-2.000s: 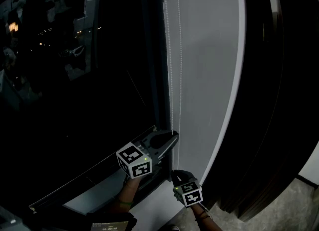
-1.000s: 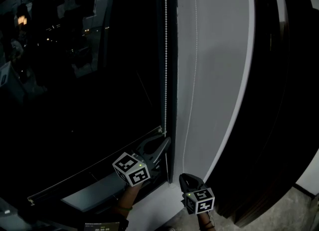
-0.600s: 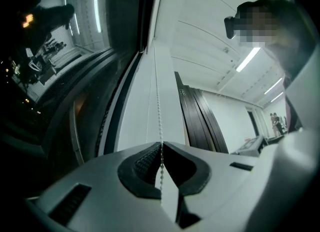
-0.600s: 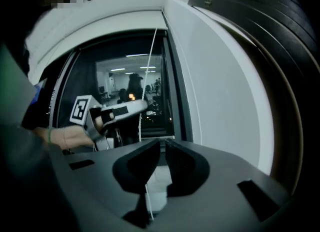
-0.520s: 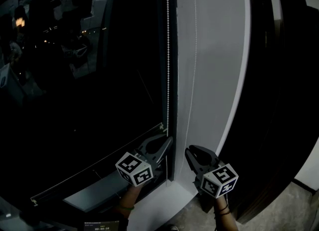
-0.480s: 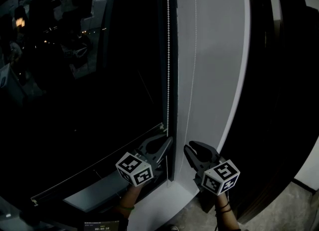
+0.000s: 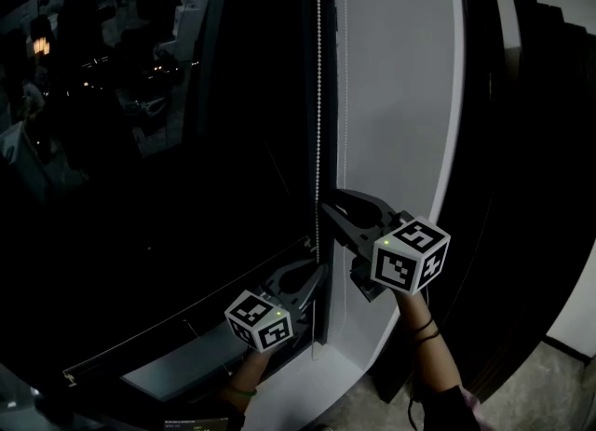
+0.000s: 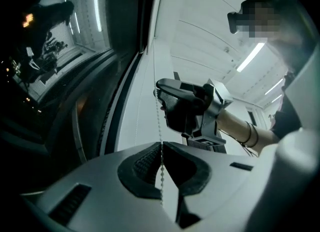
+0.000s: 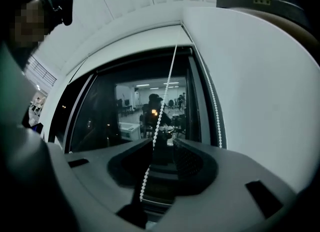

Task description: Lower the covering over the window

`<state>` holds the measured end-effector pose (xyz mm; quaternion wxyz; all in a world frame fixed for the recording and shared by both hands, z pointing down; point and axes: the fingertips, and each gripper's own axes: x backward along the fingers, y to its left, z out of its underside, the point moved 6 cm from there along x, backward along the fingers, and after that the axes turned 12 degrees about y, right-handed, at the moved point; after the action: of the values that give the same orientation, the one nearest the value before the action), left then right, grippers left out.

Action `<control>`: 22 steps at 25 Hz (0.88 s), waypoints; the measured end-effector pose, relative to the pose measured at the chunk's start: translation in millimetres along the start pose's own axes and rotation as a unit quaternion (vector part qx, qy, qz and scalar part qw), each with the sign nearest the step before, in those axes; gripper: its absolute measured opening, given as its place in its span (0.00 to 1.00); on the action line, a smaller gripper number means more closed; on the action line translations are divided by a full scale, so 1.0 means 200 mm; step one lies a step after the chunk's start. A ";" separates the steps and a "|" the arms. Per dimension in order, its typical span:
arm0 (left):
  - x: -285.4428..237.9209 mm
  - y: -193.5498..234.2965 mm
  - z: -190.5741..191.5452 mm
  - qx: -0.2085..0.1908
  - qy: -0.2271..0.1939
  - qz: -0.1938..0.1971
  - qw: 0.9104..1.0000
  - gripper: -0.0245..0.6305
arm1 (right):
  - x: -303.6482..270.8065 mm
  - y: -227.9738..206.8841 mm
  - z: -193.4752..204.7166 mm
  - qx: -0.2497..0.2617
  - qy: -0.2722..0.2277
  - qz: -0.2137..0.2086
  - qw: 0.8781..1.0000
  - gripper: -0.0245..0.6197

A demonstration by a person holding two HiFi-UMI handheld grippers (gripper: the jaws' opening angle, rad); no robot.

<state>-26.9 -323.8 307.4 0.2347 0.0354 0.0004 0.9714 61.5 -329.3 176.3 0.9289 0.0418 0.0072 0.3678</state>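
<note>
A white bead chain (image 7: pixel 319 103) hangs along the dark window frame, with its second strand (image 7: pixel 346 38) against the white wall. My left gripper (image 7: pixel 315 273) sits low near the sill, shut on the chain (image 8: pixel 158 100), which runs between its closed pads (image 8: pixel 150 162). My right gripper (image 7: pixel 328 209) is higher up on the same strand. In the right gripper view its jaws (image 9: pixel 162 145) are opening. The chain (image 9: pixel 159 121) passes loosely between them, untouched by the pads. The covering itself is out of view.
The dark window glass (image 7: pixel 140 159) shows reflections of a lit room. A grey sill (image 7: pixel 186 369) runs below it. A white wall pillar (image 7: pixel 400 94) stands right of the frame, and dark vertical panels (image 7: pixel 535 187) hang further right.
My right gripper has risen from beside the sill to well above the left one, and its jaws have opened around the chain. The left gripper stays low, gripping the chain.
</note>
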 end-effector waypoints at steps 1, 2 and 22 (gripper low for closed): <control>0.00 0.00 0.00 0.001 0.001 -0.001 1.000 0.05 | -0.01 0.01 -0.03 -0.003 -0.004 -0.012 1.000 0.21; 0.00 0.01 0.00 0.000 0.003 -0.003 1.000 0.05 | -0.01 0.02 -0.06 -0.010 -0.012 -0.027 1.000 0.21; -0.01 -0.02 0.42 0.039 0.104 -0.006 0.994 0.05 | -0.06 0.00 0.29 -0.058 0.033 0.034 0.997 0.06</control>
<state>-17.6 -322.4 391.6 0.2378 -0.0567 0.0629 0.9676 56.0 -341.9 233.5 0.9160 -0.0236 0.0149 0.4001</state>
